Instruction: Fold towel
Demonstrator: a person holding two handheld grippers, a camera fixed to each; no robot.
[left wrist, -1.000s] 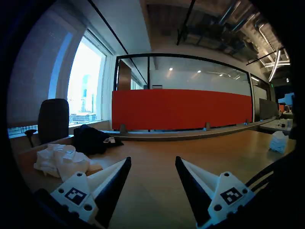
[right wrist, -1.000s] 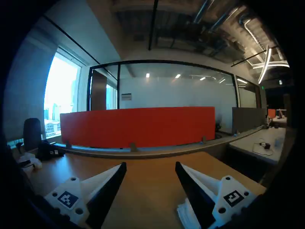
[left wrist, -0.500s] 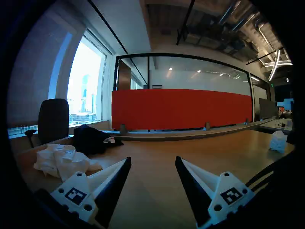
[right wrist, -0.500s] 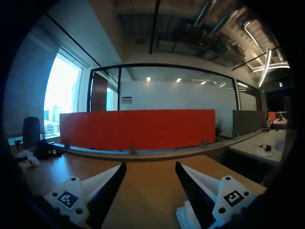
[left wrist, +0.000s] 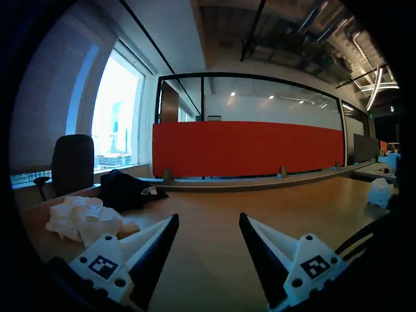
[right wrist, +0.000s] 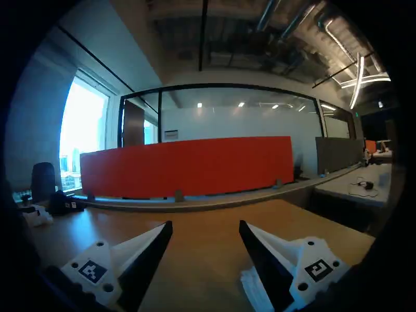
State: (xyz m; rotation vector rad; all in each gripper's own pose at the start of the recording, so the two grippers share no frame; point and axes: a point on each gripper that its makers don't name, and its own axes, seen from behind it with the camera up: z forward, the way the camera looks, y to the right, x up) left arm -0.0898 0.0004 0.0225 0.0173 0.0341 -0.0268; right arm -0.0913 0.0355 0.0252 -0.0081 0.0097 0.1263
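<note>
Right gripper [right wrist: 205, 223] has tilted, fingers [right wrist: 148, 252] apart, left gripper [left wrist: 208, 215] unmoved

Sees left gripper [left wrist: 208, 217], jaws apart, bare wooden table [left wrist: 291, 203] between them. Finds crumpled white towel [left wrist: 83, 221] lying at left on the table, near the left finger [left wrist: 148, 247] (contact not discernible). Notes dark bundle [left wrist: 125, 190] and black chair [left wrist: 73, 164] behind the towel, red partition [left wrist: 247, 148] along the far edge.

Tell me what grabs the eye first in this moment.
The long red divider across the back of the desk dominates both views. Next comes the crumpled towel at the desk's left in the left gripper view, beside a dark bundle. The left gripper and right gripper hang open over the desk, holding nothing.
</note>
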